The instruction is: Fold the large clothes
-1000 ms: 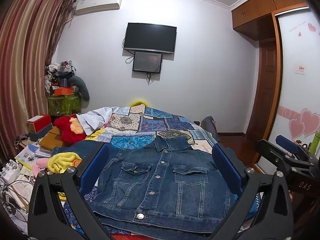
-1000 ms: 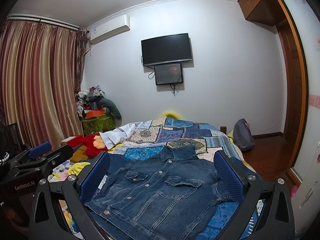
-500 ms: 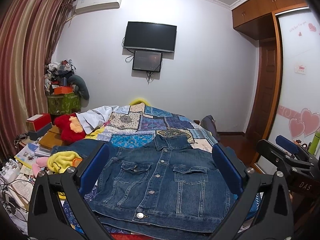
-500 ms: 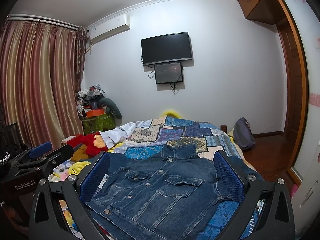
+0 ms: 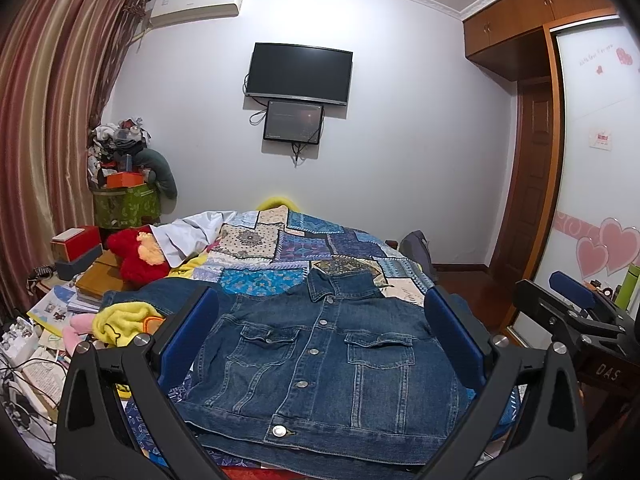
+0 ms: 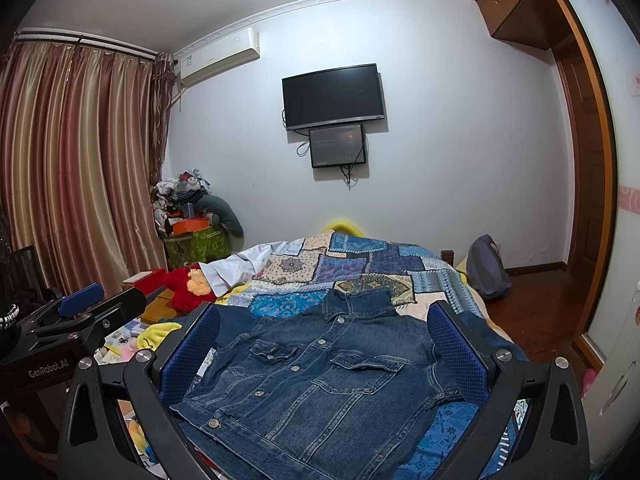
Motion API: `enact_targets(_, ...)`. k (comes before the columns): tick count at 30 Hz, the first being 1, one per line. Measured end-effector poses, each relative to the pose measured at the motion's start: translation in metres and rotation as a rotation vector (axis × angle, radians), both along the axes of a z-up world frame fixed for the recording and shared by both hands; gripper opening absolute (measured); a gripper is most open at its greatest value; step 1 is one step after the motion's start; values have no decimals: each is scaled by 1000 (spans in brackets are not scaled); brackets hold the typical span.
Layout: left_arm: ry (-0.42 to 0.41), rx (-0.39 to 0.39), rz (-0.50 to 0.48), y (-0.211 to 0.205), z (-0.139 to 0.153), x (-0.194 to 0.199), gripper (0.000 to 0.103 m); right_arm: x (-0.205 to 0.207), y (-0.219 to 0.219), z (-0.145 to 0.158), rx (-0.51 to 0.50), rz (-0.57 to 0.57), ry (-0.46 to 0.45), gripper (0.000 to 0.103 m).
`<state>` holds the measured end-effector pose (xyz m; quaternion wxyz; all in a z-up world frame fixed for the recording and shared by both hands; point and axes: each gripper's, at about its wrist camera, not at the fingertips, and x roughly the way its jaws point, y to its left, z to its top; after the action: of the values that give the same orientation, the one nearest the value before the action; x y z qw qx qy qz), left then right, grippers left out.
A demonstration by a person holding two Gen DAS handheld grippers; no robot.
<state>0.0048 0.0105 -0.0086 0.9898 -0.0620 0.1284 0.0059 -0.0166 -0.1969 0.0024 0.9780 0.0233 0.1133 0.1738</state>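
Observation:
A dark blue denim jacket (image 5: 320,356) lies flat, buttoned and front up, on the near end of the bed; it also shows in the right wrist view (image 6: 316,384). Its sleeves lie out to both sides. My left gripper (image 5: 320,332) is open and empty, held above the jacket's near edge. My right gripper (image 6: 320,344) is open and empty, also above the jacket. Each gripper shows in the other's view: the right one at the far right (image 5: 576,312), the left one at the far left (image 6: 76,316).
A patchwork quilt (image 5: 304,244) covers the bed. A red plush toy (image 5: 136,252), boxes, books and a yellow cloth (image 5: 120,320) crowd the left side. A grey backpack (image 6: 486,268) stands on the wooden floor to the right. A wardrobe door (image 5: 600,200) is at right.
Both grippers have shifted only slightly; the jacket lies as before.

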Motion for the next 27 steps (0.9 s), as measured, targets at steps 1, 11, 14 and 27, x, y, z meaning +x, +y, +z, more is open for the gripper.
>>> enact_targets(1,0,0,-1,0,0,0,103,0,1,0,0,-2,-1,103)
enact_targets(11,0,-1,-2,1,0,0,103,1,-1,0,5,-3,-1,103)
enact_targets(14,0,-1,-3,1,0,0,103,0,-1,1,5,-4,-5,103)
enact_targets(27,9,20,11,7,5,12,103,13,-4,5,4,-16,2,103)
